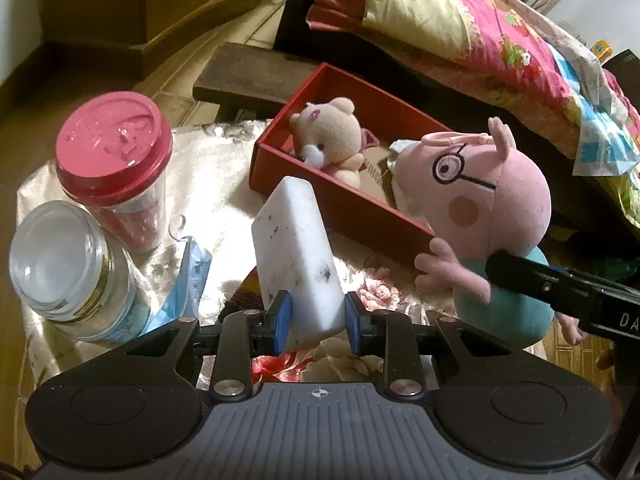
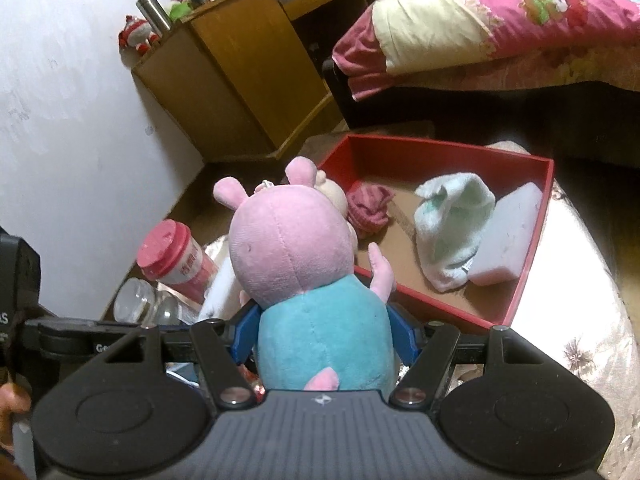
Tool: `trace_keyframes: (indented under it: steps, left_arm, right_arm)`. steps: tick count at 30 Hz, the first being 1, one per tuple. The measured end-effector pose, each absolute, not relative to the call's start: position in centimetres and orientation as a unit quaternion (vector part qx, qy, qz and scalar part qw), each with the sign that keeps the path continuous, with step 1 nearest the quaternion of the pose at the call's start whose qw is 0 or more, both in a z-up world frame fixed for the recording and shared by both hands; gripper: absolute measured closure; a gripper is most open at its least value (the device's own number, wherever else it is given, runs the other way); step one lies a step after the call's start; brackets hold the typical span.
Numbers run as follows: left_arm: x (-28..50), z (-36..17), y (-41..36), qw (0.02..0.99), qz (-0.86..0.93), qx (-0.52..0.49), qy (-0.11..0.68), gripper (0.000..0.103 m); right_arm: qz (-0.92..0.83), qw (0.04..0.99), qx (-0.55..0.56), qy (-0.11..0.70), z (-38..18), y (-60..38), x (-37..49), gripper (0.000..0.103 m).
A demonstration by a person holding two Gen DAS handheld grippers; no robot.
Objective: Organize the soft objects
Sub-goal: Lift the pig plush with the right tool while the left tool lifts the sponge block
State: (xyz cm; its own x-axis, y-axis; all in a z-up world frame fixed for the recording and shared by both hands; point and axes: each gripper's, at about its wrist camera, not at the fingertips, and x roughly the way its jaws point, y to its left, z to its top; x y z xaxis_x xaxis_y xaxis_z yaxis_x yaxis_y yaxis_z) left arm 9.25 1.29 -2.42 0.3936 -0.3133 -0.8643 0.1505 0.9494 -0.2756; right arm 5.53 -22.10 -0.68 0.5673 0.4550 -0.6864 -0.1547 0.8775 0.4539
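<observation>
My left gripper [image 1: 316, 320] is shut on a white sponge block [image 1: 296, 252] with dark specks, held upright above the floral cloth, short of the red box [image 1: 340, 200]. My right gripper [image 2: 326, 330] is shut on the teal body of a pink pig plush [image 2: 292, 256], held at the box's near left edge; the plush also shows in the left wrist view [image 1: 480, 208]. Inside the red box [image 2: 536, 240] lie a beige teddy bear [image 1: 332, 136], a pink knitted item [image 2: 368, 210], a pale green sock [image 2: 452, 224] and another white sponge [image 2: 508, 240].
A red-lidded cup [image 1: 116, 160] and a glass jar [image 1: 68, 264] stand on the left of the cloth, with a blue face mask [image 1: 188, 280] beside them. A wooden cabinet [image 2: 248, 80] and a bed with a pink quilt [image 2: 500, 12] lie beyond the box.
</observation>
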Motion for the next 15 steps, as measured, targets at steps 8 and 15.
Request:
trace_keyframes:
  steps: [8, 15]
  left_arm:
    - [8.1, -0.6, 1.1, 0.848, -0.146, -0.063, 0.505, 0.075]
    - [6.9, 0.8, 0.6, 0.866, -0.144, -0.040, 0.477, 0.074]
  right_arm:
    - [0.165, 0.871, 0.199, 0.417, 0.0, -22.6, 4.3, 0.064]
    - [0.152, 0.875, 0.217, 0.405, 0.5, -23.4, 2.8, 0.064]
